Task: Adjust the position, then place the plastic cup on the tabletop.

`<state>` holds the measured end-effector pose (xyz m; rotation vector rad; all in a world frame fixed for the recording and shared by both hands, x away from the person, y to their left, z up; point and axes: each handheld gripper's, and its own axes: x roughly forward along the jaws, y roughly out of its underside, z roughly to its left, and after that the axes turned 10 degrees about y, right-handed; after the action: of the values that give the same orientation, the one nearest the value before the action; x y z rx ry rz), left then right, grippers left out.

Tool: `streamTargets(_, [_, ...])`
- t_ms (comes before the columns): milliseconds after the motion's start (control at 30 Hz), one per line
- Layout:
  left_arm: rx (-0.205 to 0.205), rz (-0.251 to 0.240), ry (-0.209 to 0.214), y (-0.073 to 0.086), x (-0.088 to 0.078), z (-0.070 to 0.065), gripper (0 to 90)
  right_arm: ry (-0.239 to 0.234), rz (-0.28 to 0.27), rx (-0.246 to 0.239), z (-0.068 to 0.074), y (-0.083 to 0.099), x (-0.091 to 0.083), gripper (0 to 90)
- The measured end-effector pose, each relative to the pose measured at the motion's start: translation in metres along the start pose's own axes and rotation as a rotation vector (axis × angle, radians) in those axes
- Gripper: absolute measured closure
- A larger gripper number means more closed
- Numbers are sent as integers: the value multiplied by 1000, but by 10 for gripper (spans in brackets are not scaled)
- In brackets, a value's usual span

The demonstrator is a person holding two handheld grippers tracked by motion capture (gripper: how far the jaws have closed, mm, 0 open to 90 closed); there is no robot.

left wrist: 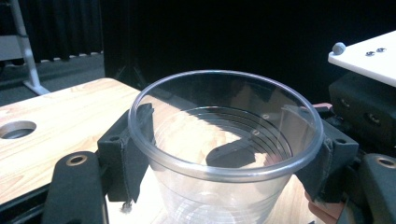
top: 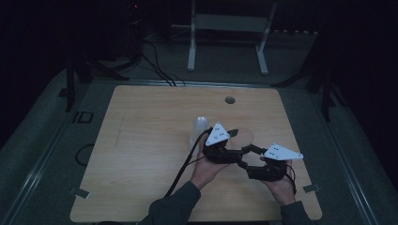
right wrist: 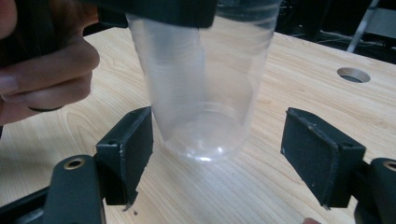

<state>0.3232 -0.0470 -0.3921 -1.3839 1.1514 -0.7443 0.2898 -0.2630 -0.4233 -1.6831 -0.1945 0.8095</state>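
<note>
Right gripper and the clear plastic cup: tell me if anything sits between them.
Nothing visible does. The right gripper has its jaws wide open with the clear plastic cup between them, neither pad touching it. The left gripper clamps the cup just below its rim, above the right gripper's jaws.

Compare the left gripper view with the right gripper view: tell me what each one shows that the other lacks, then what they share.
Left gripper view alone: the clear plastic cup's round open rim seen from above, the left gripper clamped on its wall just under the rim, and the white plate of the other gripper at the right edge.

Right gripper view alone: the cup's closed bottom, lifted off the table, with the right gripper open, its pads clear on either side, and a hand at upper left.

Shared: the cup, the wooden table and its round hole.
</note>
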Motion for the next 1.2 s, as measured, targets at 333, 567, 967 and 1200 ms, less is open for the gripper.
streamTargets(333, [24,-4,-41,2,-1,2,276,9,-1,-1,-1,2,-2,247])
streamTargets(567, [41,-5,-67,3,-2,3,276,21,-5,13,-5,4,-5,247])
streamTargets(967, [56,-11,-97,4,-1,3,277,35,-9,29,-8,6,-8,248])
streamTargets(1200, [64,-11,-106,6,0,3,278,58,-15,33,-11,7,-9,248])
